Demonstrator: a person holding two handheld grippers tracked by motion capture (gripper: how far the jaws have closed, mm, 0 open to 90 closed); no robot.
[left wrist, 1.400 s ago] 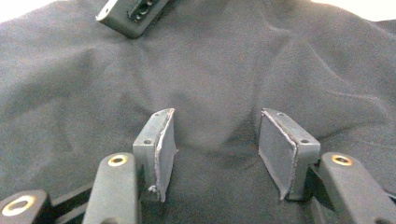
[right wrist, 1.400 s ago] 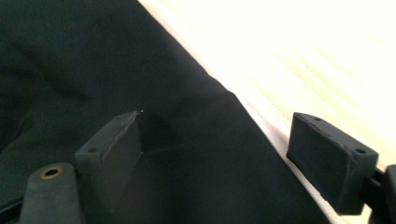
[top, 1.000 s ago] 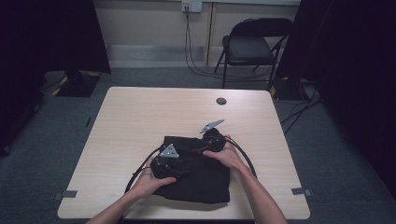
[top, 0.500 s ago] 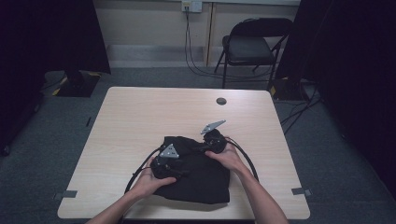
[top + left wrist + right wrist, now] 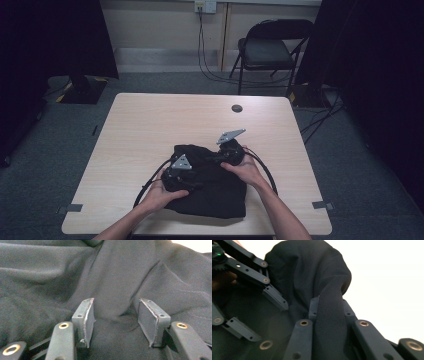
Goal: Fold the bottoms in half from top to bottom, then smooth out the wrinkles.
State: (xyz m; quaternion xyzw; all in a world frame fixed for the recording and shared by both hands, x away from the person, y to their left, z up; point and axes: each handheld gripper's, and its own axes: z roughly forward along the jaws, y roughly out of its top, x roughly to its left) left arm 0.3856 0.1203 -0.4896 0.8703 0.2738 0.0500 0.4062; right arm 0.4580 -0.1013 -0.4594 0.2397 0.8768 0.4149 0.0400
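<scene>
A crumpled black cloth (image 5: 212, 187) lies on the near middle of the wooden table (image 5: 150, 125). My right gripper (image 5: 329, 312) is shut on a raised fold of the cloth (image 5: 312, 272) at its far right corner; its jaws have just been closing on that fold. In the high view the right gripper (image 5: 220, 159) sits at the cloth's far edge. My left gripper (image 5: 116, 320) rests open on the cloth (image 5: 50, 277), a low ridge of fabric running loose between its pads (image 5: 86, 320). From above, the left gripper (image 5: 192, 182) lies over the cloth's left part.
A small dark round disc (image 5: 237, 108) is set in the table's far side. Black cables (image 5: 150, 182) loop around the cloth on both sides. A folding chair (image 5: 270, 50) stands behind the table, by the wall.
The right gripper has closed on the cloth's fold and risen a little with it. The left hand has kept still.
</scene>
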